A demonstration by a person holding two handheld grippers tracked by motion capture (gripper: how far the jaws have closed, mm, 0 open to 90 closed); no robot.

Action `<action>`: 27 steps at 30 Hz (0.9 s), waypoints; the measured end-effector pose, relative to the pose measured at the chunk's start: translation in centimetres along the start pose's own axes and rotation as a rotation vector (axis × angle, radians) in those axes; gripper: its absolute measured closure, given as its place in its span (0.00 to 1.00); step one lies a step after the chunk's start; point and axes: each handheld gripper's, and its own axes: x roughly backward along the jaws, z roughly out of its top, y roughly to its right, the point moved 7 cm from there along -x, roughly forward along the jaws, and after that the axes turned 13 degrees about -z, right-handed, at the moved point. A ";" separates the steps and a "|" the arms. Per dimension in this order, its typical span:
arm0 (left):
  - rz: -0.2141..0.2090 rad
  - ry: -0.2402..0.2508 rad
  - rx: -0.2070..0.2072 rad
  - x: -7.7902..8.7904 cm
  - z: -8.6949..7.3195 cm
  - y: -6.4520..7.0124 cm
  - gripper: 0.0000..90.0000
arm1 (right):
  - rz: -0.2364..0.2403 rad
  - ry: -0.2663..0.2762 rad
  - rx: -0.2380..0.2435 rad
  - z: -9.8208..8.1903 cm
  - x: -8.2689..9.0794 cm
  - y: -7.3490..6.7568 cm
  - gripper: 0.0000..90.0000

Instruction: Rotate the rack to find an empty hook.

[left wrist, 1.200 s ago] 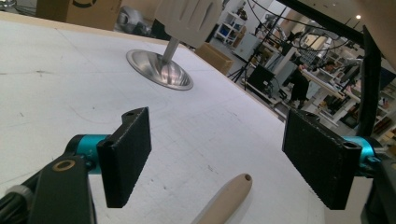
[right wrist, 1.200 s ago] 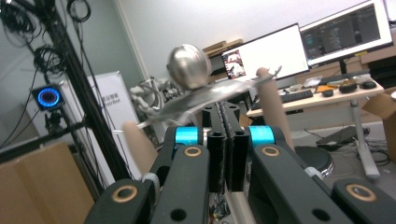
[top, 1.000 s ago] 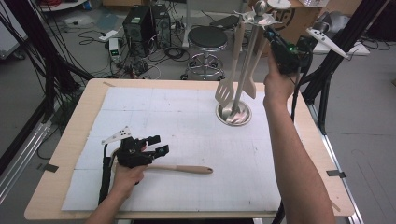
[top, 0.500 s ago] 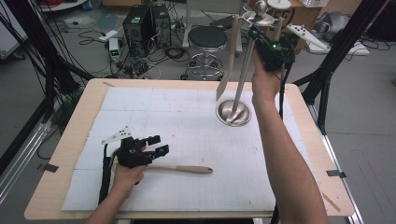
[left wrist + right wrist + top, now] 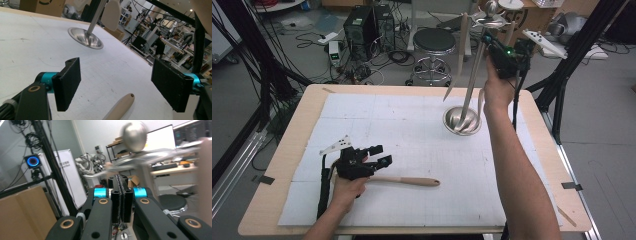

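Spatula handle (image 5: pixel 119 106) between wide-apart left fingers (image 5: pixel 67 83)

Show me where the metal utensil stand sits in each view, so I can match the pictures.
High view: the metal stand is right of centre on the white mat, its pole rising beside the right gripper.
Left gripper view: its round base is upper centre, pole running off the top.
Right gripper view: its ball top is blurred, upper centre-right.
Shared landmark: the stand's pole.

No legible text (all blurred).
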 end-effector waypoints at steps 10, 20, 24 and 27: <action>0.000 -0.004 0.002 -0.1 0.0 0.0 0.27 | -0.047 0.054 -0.080 2.0 1.1 3.2 1.00; 0.006 0.003 0.007 0.1 0.0 -0.1 0.27 | -0.009 0.047 0.037 1.1 0.9 0.4 1.00; 0.009 0.001 0.004 0.1 0.0 -0.2 0.27 | 0.003 0.037 0.050 0.8 0.8 -0.2 1.00; 0.009 0.000 0.001 0.1 0.0 -0.2 0.27 | 0.008 0.039 0.064 0.7 0.8 -0.4 1.00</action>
